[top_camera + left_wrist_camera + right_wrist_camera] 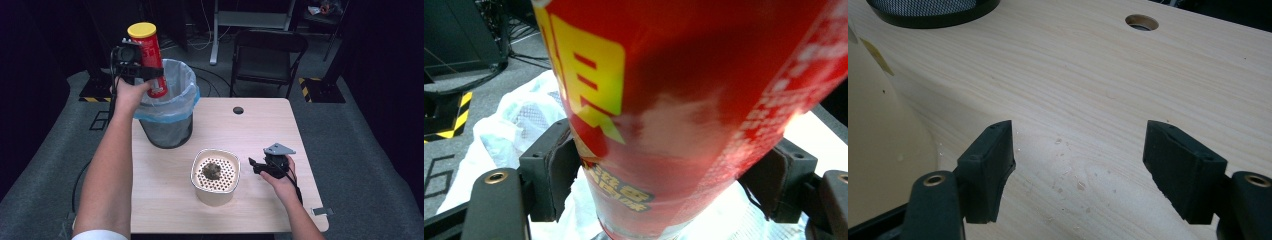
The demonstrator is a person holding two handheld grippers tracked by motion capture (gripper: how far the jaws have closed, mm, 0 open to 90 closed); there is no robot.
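Near edge: cream perforated container (215, 176) sits on the surface (260, 130), a dark clump on its holed lid. Just right of it, right gripper (261, 166) rests low in the person's hand, jaws apart w/ nothing between them; right gripper view shows bare wood and a few crumbs between the 2 pads (988, 165). Idle for now.

Mid-left, farther back: black mesh bin (167, 107) w/ clear liner stands at the surface's far-left corner. Cable hole (238, 110) to its right, well apart.

Far left, above the bin: left gripper (142, 73) clamped on the red canister (150, 57) w/ yellow lid, roughly upright, tilted a little. Jaws grip it around the lower half; left gripper view shows both pads (555, 165) pressed to its sides, liner bag below. Canister's bottom end appears to hang over the bin's left rim, partly inside the mouth; can't tell if it touches the liner.

Step in hand, my read: discarding the canister into the bin, carry nearly done, drop not yet made.

Next move calls for: centring the canister over the opening, clear of the rim, then spreading the left jaws to let it fall. Risk: it catches the rim or drags the liner if released off-centre.
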